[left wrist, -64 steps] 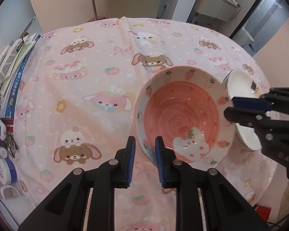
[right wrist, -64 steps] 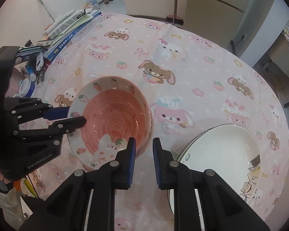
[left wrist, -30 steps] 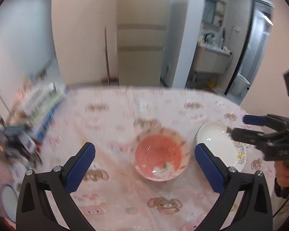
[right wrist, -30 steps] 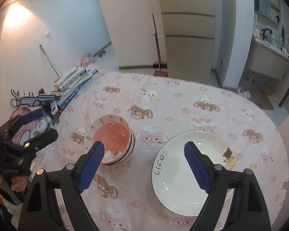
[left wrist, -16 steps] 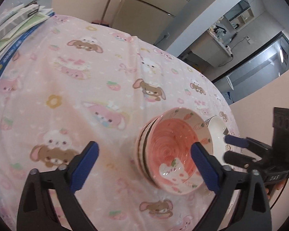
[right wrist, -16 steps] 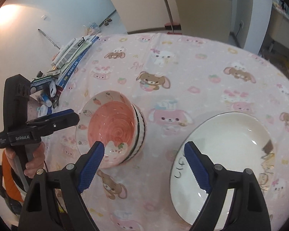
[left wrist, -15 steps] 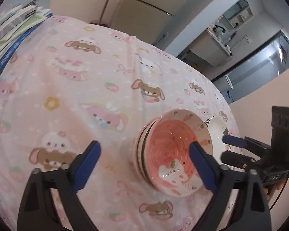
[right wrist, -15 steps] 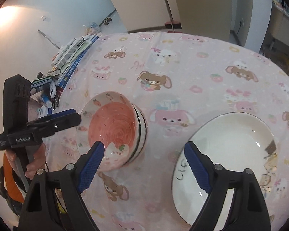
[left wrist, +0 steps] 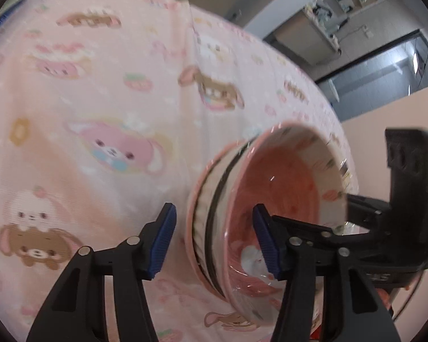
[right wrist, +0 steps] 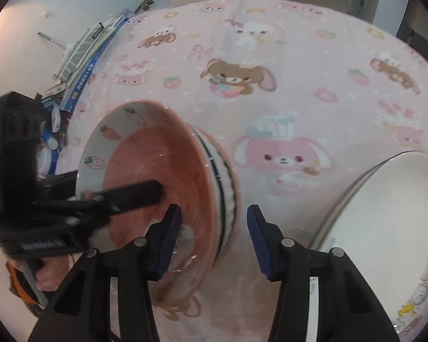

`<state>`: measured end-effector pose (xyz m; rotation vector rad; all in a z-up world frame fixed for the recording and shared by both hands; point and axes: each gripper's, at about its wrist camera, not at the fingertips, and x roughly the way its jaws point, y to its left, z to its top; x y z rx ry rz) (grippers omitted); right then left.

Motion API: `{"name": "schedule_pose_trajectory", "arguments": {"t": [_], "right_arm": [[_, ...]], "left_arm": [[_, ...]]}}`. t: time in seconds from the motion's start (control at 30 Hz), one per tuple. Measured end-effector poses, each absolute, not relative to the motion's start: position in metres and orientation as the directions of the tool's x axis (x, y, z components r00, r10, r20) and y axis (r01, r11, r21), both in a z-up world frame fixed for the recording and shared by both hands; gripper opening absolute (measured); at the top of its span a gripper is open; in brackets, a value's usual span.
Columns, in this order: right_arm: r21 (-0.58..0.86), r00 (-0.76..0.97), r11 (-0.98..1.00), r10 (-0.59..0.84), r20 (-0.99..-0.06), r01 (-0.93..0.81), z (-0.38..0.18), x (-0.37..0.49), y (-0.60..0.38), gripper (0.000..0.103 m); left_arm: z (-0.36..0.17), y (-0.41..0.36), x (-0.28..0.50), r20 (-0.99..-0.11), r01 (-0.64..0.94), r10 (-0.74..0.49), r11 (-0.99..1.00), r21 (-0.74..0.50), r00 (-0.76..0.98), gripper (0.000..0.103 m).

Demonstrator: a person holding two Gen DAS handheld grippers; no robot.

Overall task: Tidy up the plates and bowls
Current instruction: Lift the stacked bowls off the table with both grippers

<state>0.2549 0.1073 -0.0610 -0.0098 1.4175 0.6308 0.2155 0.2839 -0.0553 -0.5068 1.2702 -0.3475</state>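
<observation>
Over a pink cartoon-print tablecloth (right wrist: 299,65), the left claw (left wrist: 212,242) and right claw (right wrist: 212,236) are both closing, each straddling an opposite rim of the stacked bowls (left wrist: 271,199), pads not yet pressing. The top bowl's (right wrist: 157,171) inside is red with strawberries round the rim. Just beside the stack on the bench sits a white plate (right wrist: 385,213). Beyond, at the far edge, lies a pile of books (right wrist: 85,54).
</observation>
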Motion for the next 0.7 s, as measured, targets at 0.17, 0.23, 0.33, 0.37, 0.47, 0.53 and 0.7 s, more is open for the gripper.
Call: {"name": "schedule_pose_trajectory", "arguments": {"t": [0.17, 0.23, 0.33, 0.37, 0.47, 0.53, 0.7], "right_arm": [[0.445, 0.006, 0.816, 0.481, -0.877, -0.368, -0.069, 0.259, 0.101, 0.047], [0.457, 0.003, 0.808, 0.493, -0.870, -0.371, -0.069, 0.260, 0.100, 0.045], [0.462, 0.000, 0.802, 0.500, -0.866, -0.378, -0.069, 0.258, 0.098, 0.044], [0.468, -0.005, 0.804, 0.502, -0.865, -0.367, -0.069, 0.258, 0.097, 0.043], [0.491, -0.022, 0.805, 0.514, -0.857, -0.334, -0.070, 0.260, 0.094, 0.042], [0.489, -0.024, 0.802, 0.513, -0.858, -0.343, -0.069, 0.258, 0.095, 0.042], [0.481, -0.019, 0.800, 0.509, -0.861, -0.358, -0.061, 0.252, 0.094, 0.042]], "left_arm": [[-0.058, 0.290, 0.212, -0.791, -0.036, -0.544, 0.817, -0.575, 0.279, 0.049], [-0.057, 0.291, 0.210, -0.789, -0.033, -0.543, 0.818, -0.575, 0.289, 0.049], [-0.053, 0.287, 0.207, -0.797, -0.008, -0.525, 0.834, -0.552, 0.299, 0.048], [-0.051, 0.286, 0.206, -0.799, -0.007, -0.521, 0.837, -0.548, 0.301, 0.048], [-0.046, 0.282, 0.205, -0.815, -0.002, -0.492, 0.856, -0.518, 0.307, 0.047], [-0.042, 0.279, 0.204, -0.824, 0.005, -0.476, 0.867, -0.499, 0.306, 0.047], [-0.030, 0.279, 0.202, -0.827, 0.014, -0.459, 0.877, -0.481, 0.325, 0.046]]}}
